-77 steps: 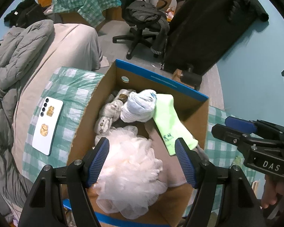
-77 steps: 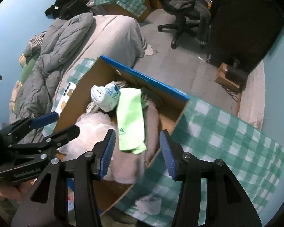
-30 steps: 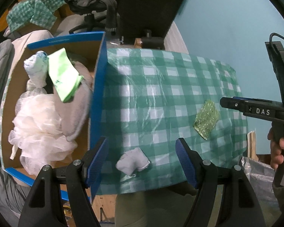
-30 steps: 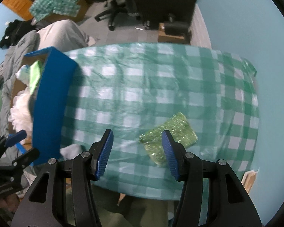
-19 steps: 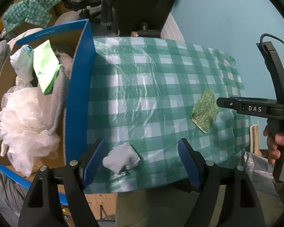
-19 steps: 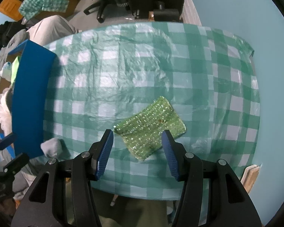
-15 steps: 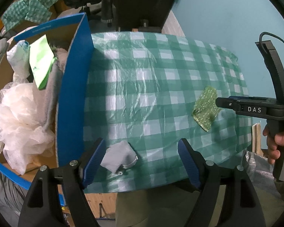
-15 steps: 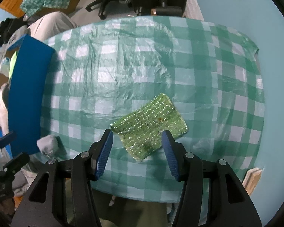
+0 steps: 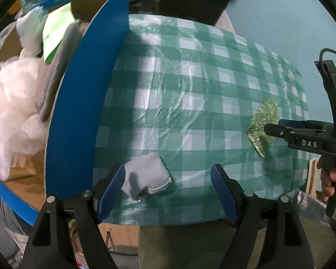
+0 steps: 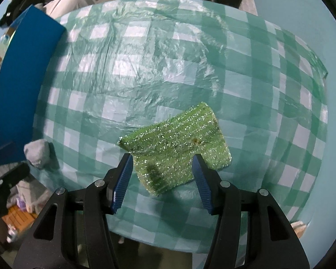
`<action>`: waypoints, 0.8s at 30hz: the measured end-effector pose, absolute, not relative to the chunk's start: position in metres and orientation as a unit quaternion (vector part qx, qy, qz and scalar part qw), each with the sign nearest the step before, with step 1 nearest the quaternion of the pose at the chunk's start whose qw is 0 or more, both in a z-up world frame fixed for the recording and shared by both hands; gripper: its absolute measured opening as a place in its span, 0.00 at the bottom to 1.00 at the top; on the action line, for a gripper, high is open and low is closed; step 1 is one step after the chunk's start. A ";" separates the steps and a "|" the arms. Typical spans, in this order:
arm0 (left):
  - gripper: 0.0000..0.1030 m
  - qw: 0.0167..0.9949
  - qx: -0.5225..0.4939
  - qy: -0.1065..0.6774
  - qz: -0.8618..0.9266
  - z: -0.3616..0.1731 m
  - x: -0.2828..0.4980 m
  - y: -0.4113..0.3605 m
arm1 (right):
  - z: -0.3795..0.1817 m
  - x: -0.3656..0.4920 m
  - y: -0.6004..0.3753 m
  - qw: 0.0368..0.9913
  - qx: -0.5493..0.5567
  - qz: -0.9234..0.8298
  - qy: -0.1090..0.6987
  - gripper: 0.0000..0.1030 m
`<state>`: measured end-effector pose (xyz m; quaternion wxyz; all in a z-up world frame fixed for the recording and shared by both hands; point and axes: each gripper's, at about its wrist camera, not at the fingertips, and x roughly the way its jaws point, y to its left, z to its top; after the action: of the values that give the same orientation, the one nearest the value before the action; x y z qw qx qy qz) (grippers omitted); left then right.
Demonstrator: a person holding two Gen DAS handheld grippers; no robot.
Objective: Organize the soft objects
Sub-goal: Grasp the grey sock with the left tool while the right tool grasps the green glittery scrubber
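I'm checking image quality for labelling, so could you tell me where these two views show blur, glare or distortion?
Left wrist view: the box and its contents are motion-smeared, the tablecloth bulges from fisheye. Right wrist view: the green sponge is sharp and sparkly, with glare on the tablecloth's wrinkles.

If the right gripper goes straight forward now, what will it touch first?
Most likely the sparkly green scrubbing cloth: it lies on the checked tablecloth between the open right gripper's fingers, though depth is unclear.
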<state>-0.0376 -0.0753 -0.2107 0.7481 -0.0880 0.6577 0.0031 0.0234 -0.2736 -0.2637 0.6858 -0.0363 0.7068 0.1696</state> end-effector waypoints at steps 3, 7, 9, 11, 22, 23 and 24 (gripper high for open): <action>0.78 0.748 -0.102 0.656 0.017 -0.216 -0.042 -0.073 | -0.269 0.023 -0.272 0.685 -0.051 0.174 0.706 0.53; 0.79 0.747 -0.124 0.652 0.035 -0.223 -0.047 -0.068 | -0.277 0.021 -0.265 0.684 -0.070 0.181 0.704 0.53; 0.83 0.745 -0.129 0.653 0.044 -0.227 -0.048 -0.066 | -0.281 0.019 -0.262 0.683 -0.077 0.184 0.703 0.53; 0.83 0.742 -0.136 0.654 0.051 -0.232 -0.049 -0.063 | -0.286 0.018 -0.259 0.683 -0.087 0.186 0.701 0.53; 0.83 0.734 -0.113 0.666 0.064 -0.259 -0.053 -0.062 | -0.294 0.006 -0.241 0.695 -0.133 0.192 0.680 0.54; 0.82 0.735 -0.110 0.666 0.064 -0.260 -0.053 -0.063 | -0.294 0.006 -0.243 0.697 -0.134 0.192 0.678 0.49; 0.80 0.736 -0.107 0.665 0.064 -0.260 -0.054 -0.064 | -0.294 0.007 -0.243 0.698 -0.136 0.192 0.676 0.45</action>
<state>-0.0540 -0.0636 -0.2599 0.7365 -0.1072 0.6649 0.0636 0.0067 -0.2432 -0.2944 0.6983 -0.1359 0.6760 0.1920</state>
